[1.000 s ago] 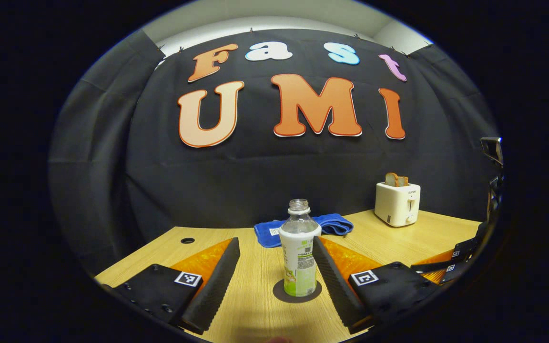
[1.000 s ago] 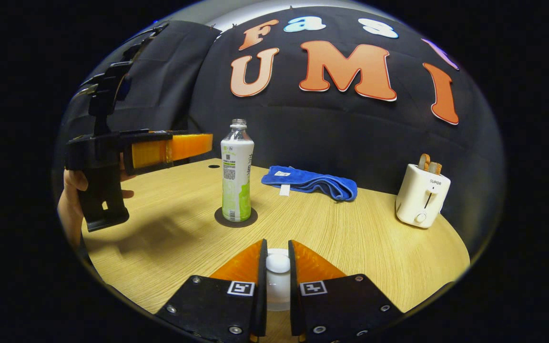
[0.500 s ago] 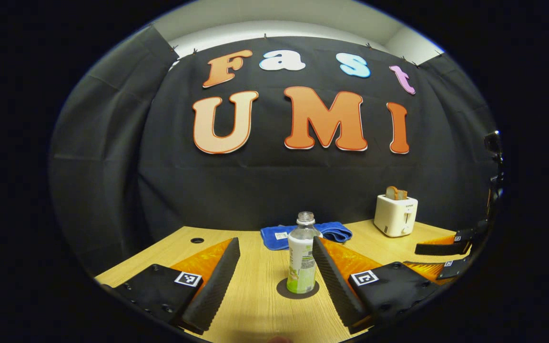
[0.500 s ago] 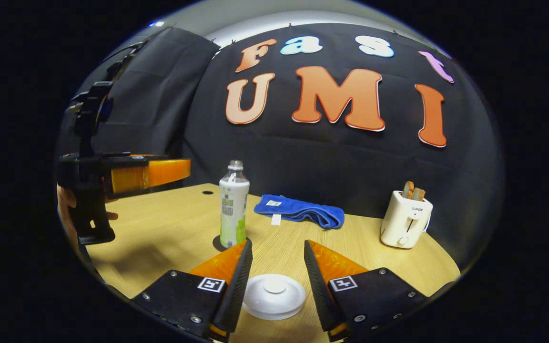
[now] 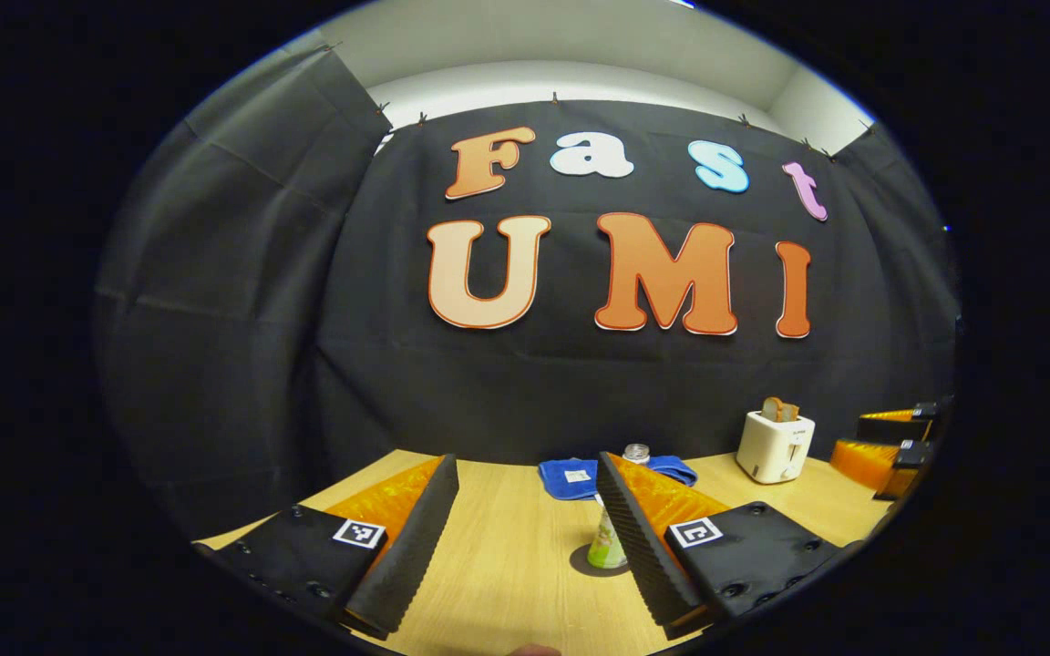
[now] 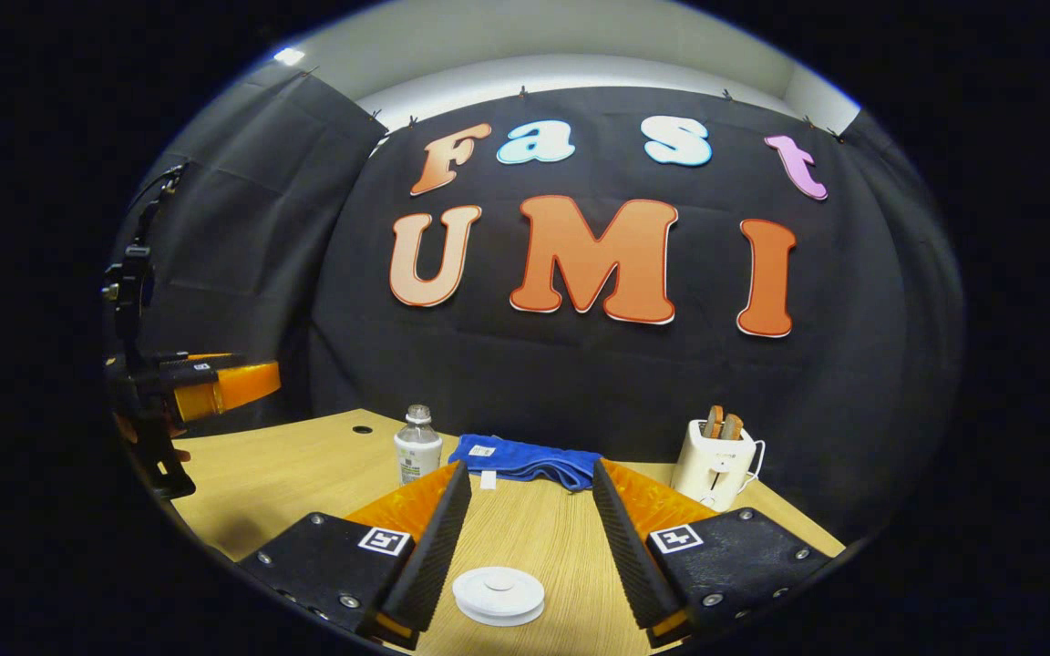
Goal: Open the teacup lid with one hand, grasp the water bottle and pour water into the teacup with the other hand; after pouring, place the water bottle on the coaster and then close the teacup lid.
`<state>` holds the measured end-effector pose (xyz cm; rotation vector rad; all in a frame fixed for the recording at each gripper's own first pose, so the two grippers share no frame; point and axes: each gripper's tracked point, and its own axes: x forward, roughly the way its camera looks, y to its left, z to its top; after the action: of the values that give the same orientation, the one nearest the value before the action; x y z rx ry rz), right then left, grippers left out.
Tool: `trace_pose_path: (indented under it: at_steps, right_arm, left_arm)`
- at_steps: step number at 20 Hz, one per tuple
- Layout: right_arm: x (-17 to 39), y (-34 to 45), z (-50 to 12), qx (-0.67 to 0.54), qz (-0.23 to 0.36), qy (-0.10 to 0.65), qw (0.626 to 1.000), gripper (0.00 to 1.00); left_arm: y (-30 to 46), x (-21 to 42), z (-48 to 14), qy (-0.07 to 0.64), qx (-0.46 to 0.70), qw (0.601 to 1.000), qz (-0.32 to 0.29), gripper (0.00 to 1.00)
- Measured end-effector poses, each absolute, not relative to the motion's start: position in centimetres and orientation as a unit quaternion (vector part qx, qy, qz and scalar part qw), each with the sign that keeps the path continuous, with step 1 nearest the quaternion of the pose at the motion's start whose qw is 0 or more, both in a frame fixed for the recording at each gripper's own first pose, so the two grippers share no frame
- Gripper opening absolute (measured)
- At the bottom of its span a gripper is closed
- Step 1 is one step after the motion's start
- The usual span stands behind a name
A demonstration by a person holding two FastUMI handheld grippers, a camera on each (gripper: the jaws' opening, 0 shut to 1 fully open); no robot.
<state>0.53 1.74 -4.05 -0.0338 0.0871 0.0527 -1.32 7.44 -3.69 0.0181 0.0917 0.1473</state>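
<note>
The water bottle (image 6: 417, 446), uncapped with a white and green label, stands upright on a dark round coaster (image 5: 591, 567). In the left gripper view the bottle (image 5: 610, 545) is partly hidden behind my right-hand finger. My left gripper (image 5: 525, 465) is open, well back from the bottle and holding nothing. The white teacup lid (image 6: 499, 592) with its round knob lies flat, low between the fingers of my right gripper (image 6: 530, 469). That gripper is open and raised above the lid, apart from it. The cup under the lid is hidden.
A folded blue towel (image 6: 525, 460) lies at the back of the wooden table (image 6: 306, 474). A white toaster (image 6: 716, 460) with bread stands at the back right. The left gripper (image 6: 206, 387) and the hand holding it hover at the far left.
My right gripper opened, let go of the lid's knob and drew back and up. My left gripper also pulled back from the bottle, which now looks smaller.
</note>
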Motion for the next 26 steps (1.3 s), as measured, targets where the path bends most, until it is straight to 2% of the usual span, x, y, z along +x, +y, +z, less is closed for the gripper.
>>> trace_pose_path:
  at_steps: [6,8,15,26]
  right_arm:
    - [-0.4,0.4,-2.7,-0.001,0.004,0.036,0.999,0.83]
    - [-0.5,-0.7,-2.5,0.007,-0.010,0.035,0.999,0.84]
    - [-1.6,-4.3,-2.1,0.010,-0.063,0.027,0.998,0.84]
    - [-2.8,-2.4,-1.6,-0.001,-0.039,0.018,0.999,0.84]
  left_arm:
    - [6.7,-2.2,-2.5,0.047,0.025,0.996,0.069,0.97]
    - [6.0,-2.2,-2.7,0.053,0.029,0.996,0.063,0.95]
    - [4.9,-2.5,-1.4,0.040,0.034,0.997,0.057,0.97]
    - [4.5,-3.3,0.1,0.014,0.056,0.997,0.060,0.96]
